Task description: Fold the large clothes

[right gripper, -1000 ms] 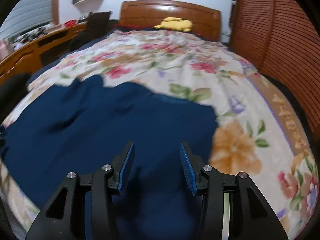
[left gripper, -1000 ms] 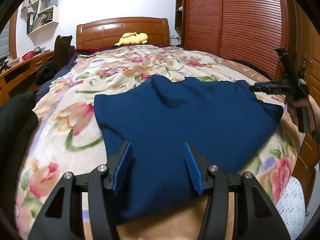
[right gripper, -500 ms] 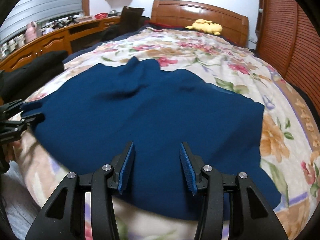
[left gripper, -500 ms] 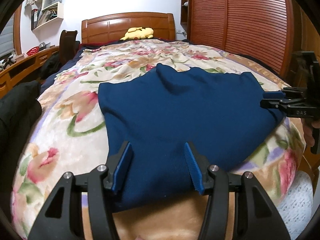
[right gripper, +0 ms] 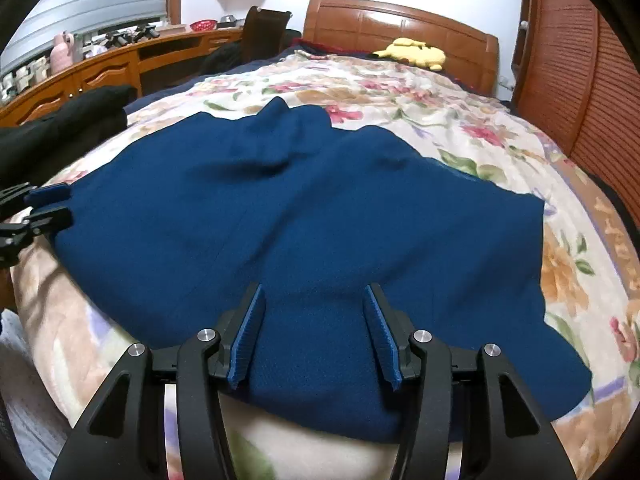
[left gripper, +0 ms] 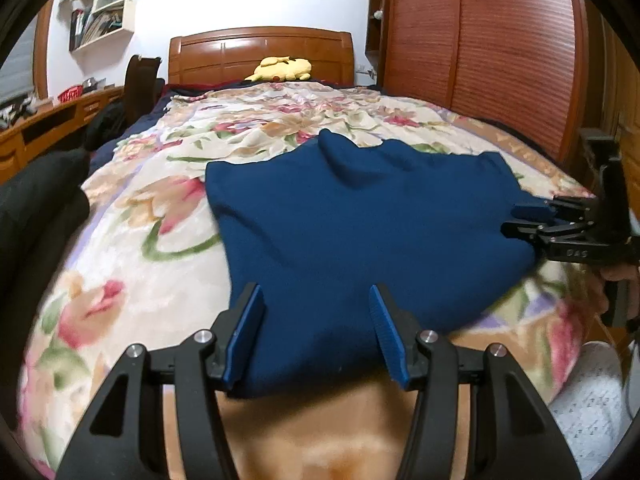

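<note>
On the bed (left gripper: 132,216), near its foot end, the blue garment (left gripper: 360,232) is lying spread across the flowered blanket (left gripper: 280,120), and you are standing at that end facing the headboard (left gripper: 260,54).

Left hand-held gripper (left gripper: 316,330): you are holding it over the near hem, toward the garment's left part, fingers apart, nothing between them. In the right wrist view it is showing at the far left edge, at the garment's left side; contact there cannot be told.

Right hand-held gripper (right gripper: 312,330): you are holding it over the near hem further right, fingers likewise apart and empty. From the left wrist view it is sitting at the garment's right edge (left gripper: 524,220).

Garment state: you are looking at cloth mostly flat, with a raised pucker and a pointed peak (right gripper: 280,108) at the far edge and soft wrinkles through the middle. Whether it is already doubled over once cannot be told; the outline is broad and irregular, not a tidy rectangle.

Progress, as a judgement: you are working early in the fold. Laying out appears done or nearly so. Remaining: smoothing the far pucker, gripping the edges, and folding down to a compact stack.

Background: yellow plush toy (left gripper: 282,69) resting by the headboard; dark clothing (right gripper: 64,120) piled off the left of the bed.
</note>
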The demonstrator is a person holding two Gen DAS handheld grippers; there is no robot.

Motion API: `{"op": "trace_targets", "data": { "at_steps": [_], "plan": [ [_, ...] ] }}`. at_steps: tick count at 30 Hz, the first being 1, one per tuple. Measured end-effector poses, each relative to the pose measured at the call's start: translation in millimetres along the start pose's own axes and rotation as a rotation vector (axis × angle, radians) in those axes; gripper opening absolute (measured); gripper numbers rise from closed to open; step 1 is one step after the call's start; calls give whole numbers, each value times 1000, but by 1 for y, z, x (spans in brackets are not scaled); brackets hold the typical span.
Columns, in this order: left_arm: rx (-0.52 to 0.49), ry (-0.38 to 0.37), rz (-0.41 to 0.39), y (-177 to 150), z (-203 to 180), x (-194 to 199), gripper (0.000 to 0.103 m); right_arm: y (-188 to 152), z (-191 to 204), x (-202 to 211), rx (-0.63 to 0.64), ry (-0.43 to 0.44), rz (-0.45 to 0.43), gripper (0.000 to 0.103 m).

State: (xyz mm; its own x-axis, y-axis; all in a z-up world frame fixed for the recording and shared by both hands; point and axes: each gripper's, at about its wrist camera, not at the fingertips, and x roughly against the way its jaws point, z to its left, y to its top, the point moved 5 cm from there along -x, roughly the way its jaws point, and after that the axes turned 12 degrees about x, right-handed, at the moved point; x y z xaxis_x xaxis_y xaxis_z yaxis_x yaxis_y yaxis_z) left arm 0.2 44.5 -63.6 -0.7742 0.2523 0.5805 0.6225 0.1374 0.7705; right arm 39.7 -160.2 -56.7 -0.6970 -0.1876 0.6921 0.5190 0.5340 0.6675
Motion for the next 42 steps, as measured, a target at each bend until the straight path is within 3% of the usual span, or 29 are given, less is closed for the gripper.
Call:
{"op": "trace_targets", "data": {
  "at_steps": [4,11,13,25,26,29,31,33,42],
  "plan": [
    [37,-4,-18,0,12,20,54,11,7,10,-4,41,-49,52],
    [98,-3,-8,-4,34,30,54,22,40,0,66,88,-46,53],
    [111,0,11,-9,40,27,54,18,47,-13,93,75,-9,53],
    [139,-28,39,-17,39,19,54,9,49,-15,79,44,-49,53],
    [143,-38,42,-16,38,16,52,8,49,-15,75,48,-52,53],
    [162,-77,56,-14,35,12,32,8,47,-13,71,48,-45,53],
    [147,-77,55,-11,30,12,18,8,46,-11,69,59,-25,53],
    [102,-63,35,-3,20,17,11,9,44,-8,66,75,-19,52],
    [-31,-76,-65,59,-37,43,5,1,34,-5,42,137,-1,52]
  ]
}}
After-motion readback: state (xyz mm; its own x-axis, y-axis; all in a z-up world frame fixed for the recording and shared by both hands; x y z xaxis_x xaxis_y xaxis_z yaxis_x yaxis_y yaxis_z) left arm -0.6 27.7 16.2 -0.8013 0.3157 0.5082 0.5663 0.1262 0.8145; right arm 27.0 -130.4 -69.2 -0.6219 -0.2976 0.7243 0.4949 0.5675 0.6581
